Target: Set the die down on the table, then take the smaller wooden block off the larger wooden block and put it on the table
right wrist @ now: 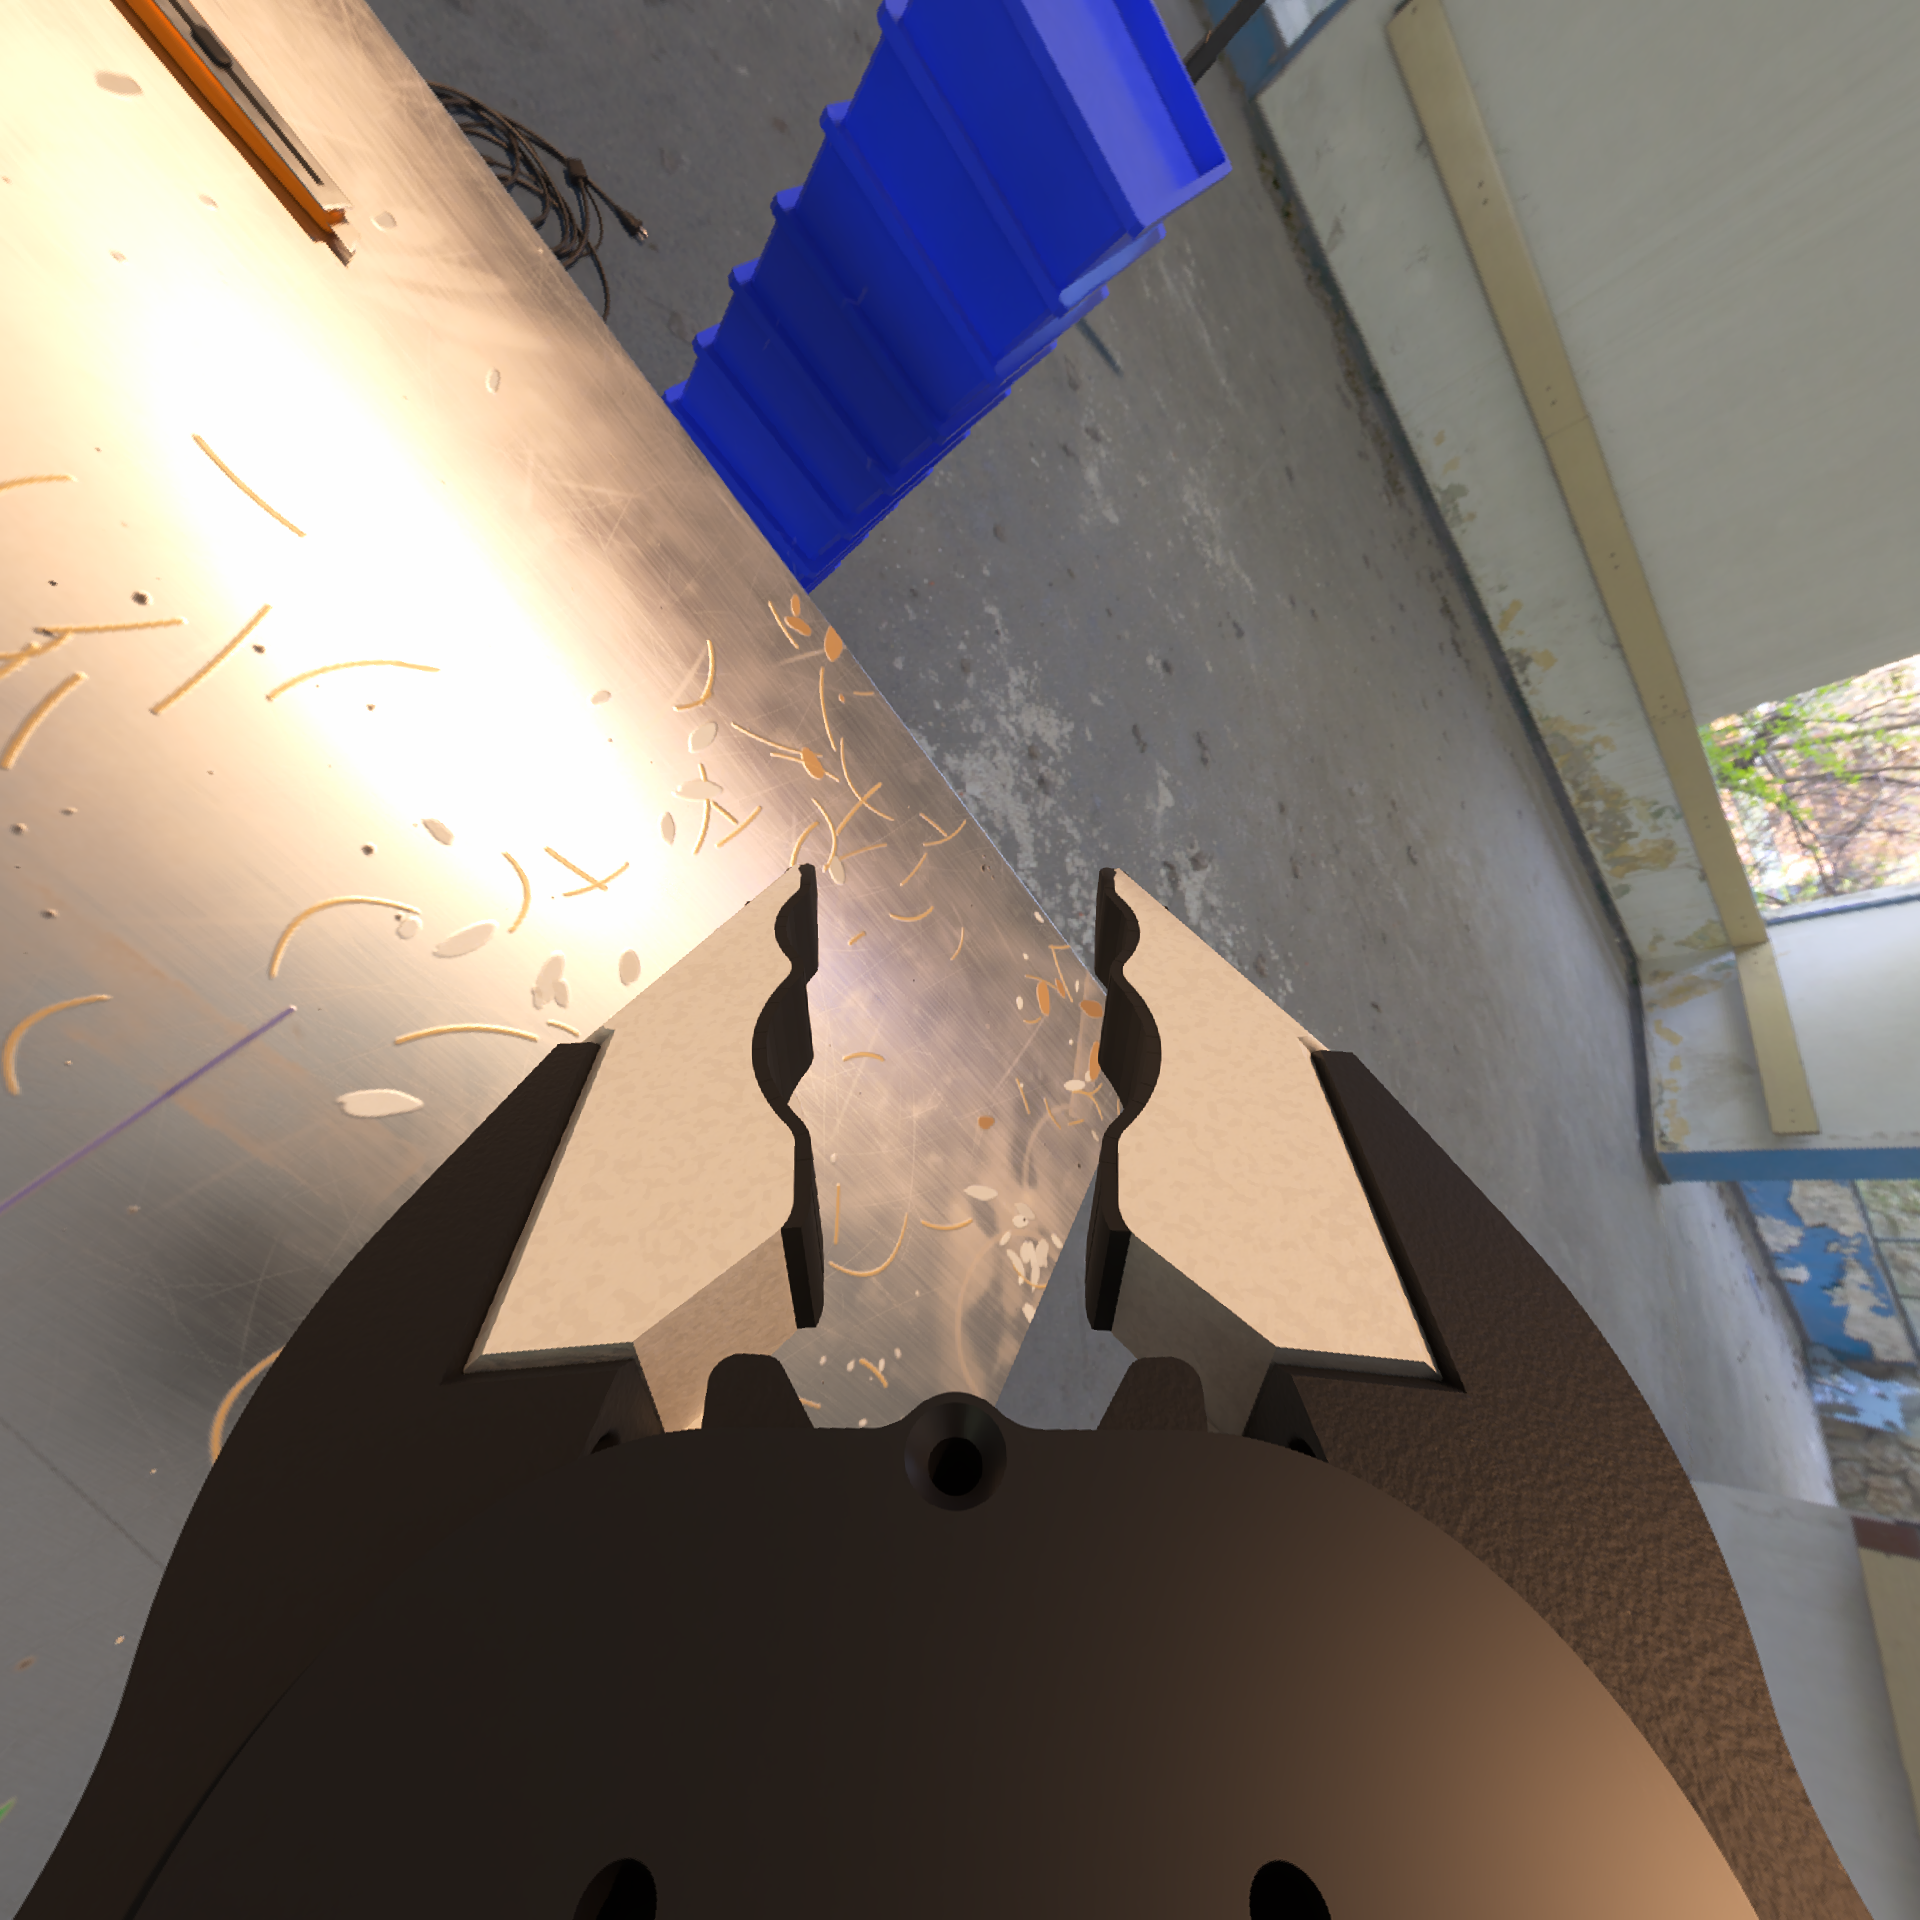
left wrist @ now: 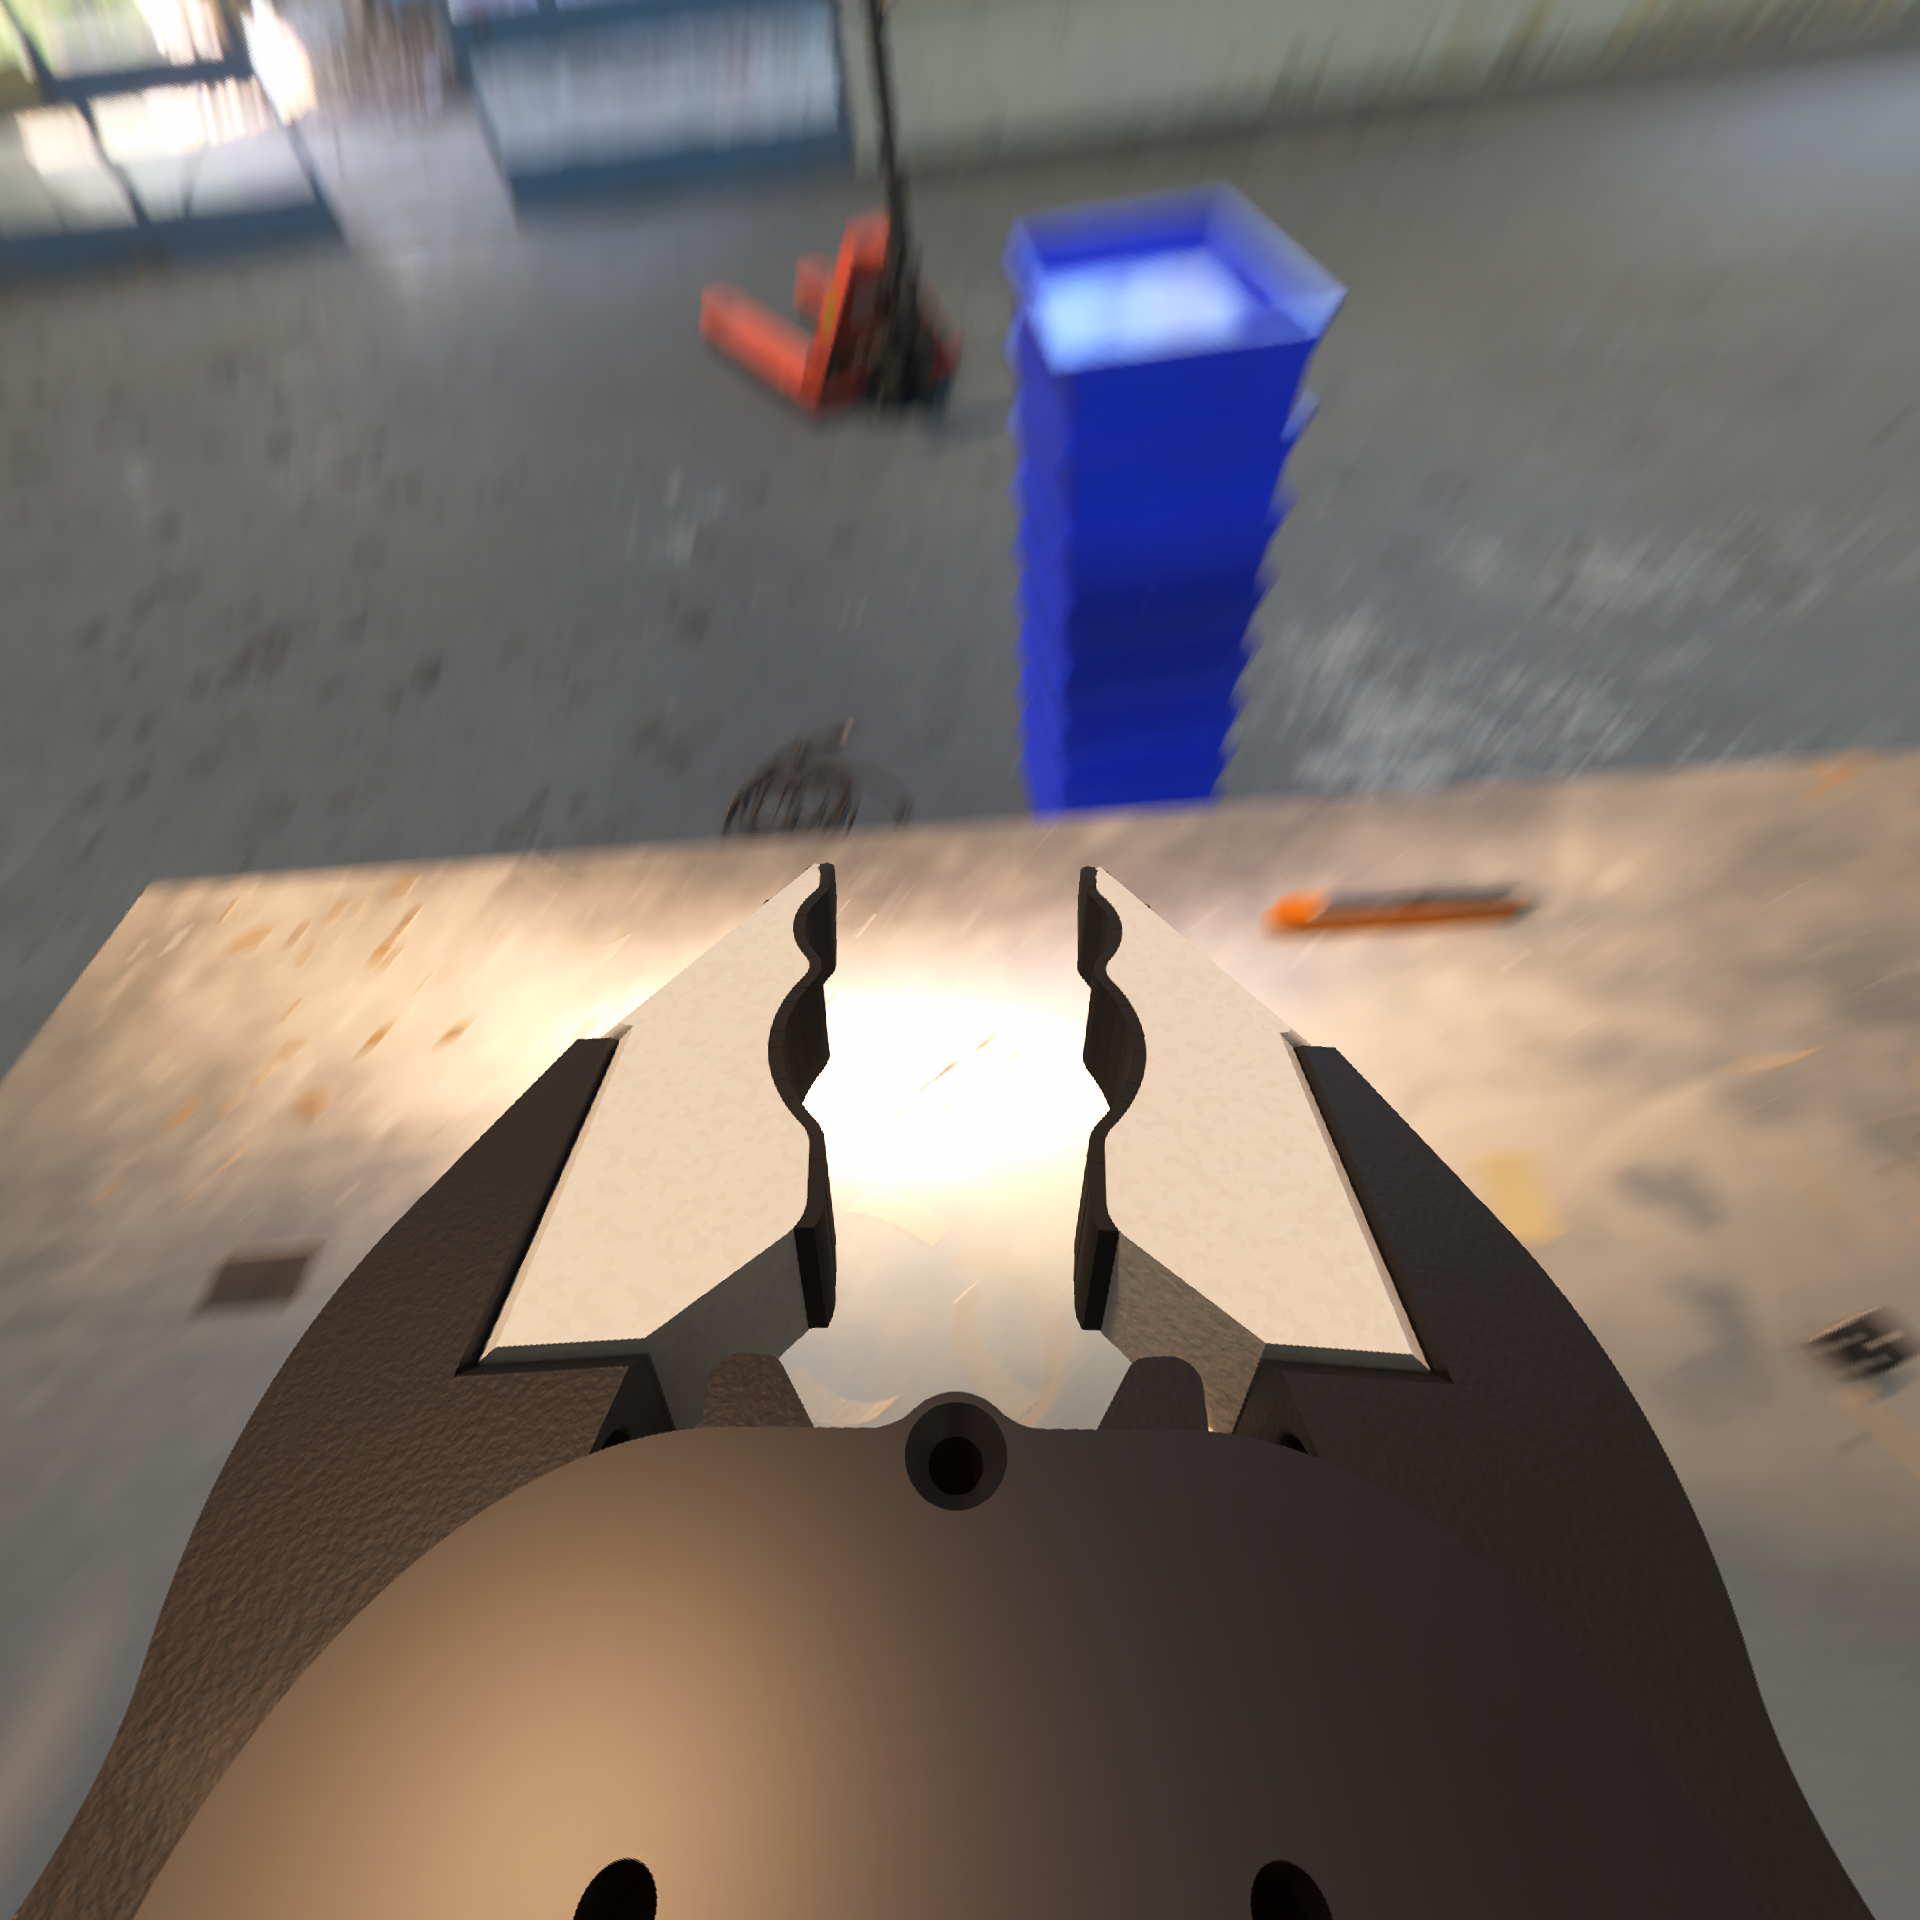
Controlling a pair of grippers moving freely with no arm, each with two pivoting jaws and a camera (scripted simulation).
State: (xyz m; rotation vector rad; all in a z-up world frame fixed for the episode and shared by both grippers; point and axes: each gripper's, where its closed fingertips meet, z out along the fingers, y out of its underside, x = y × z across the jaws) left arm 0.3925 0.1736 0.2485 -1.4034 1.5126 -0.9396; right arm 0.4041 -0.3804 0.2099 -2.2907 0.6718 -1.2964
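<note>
Neither the die nor either wooden block shows in any view. My left gripper (left wrist: pixel 956 883) is open and empty, held above the shiny metal table (left wrist: pixel 416 1039) and facing its far edge; this view is blurred. My right gripper (right wrist: pixel 956 883) is open and empty, rolled to one side, with its fingers over the table's (right wrist: pixel 312 727) edge near a corner.
An orange and black flat tool (left wrist: pixel 1397 907) lies on the table near its far edge; it also shows in the right wrist view (right wrist: pixel 239 135). A stack of blue bins (left wrist: pixel 1143 499) (right wrist: pixel 935 281) stands on the floor beyond the table. A coiled cable (right wrist: pixel 540 177) and an orange pallet jack (left wrist: pixel 831 322) are on the floor.
</note>
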